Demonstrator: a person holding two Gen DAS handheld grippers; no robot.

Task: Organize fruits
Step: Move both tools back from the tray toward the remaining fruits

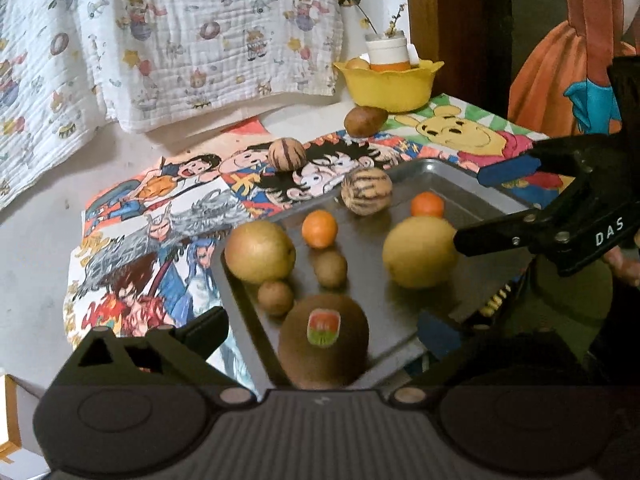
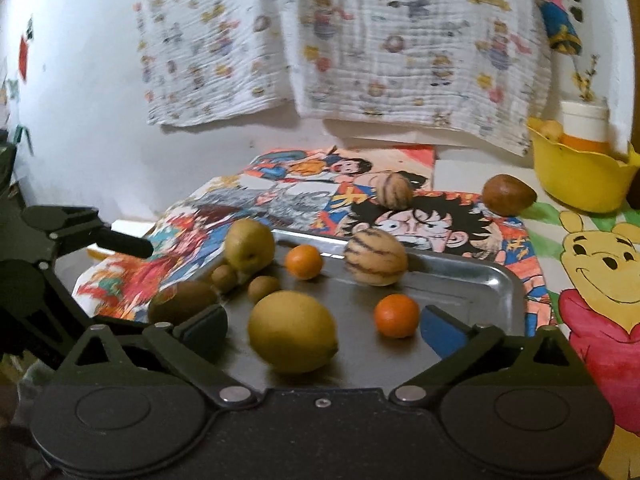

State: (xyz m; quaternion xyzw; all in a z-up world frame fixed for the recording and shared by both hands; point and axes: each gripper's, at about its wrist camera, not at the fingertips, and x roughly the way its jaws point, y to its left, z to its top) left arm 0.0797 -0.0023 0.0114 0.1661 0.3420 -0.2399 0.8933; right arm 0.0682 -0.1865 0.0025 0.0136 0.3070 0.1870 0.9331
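**Both grippers wide, nothing held; most fruit on the tray**

Landmark: metal tray (image 2: 508, 280). On it: a kiwi (image 1: 323, 344) with a sticker at the near-left corner, a lemon (image 2: 292, 332) at the near middle, a pear (image 2: 249, 245) at the far-left edge, two small oranges (image 2: 304, 261) (image 2: 397, 315), one striped melon-like fruit (image 2: 376, 257) toward the far side, two small brown fruits (image 2: 263, 288) between pear and lemon. They lie loose and apart, likely set down singly.

Left gripper (image 1: 320, 344): jaws spread fully, kiwi between them, pads not touching it. Right gripper (image 2: 324, 330): jaws likewise spread fully, lemon between but clear of both pads.

Beyond the tray's far edge, on the cartoon-print cloth (image 2: 440, 220): a second striped fruit (image 2: 395, 190) and a brown avocado-like fruit (image 2: 507, 194), apparently not yet sorted. Further right, a yellow bowl (image 2: 580, 176) holding a white pot (image 2: 583, 120).

Obstruction: crowded near side; the oranges could roll if nudged.
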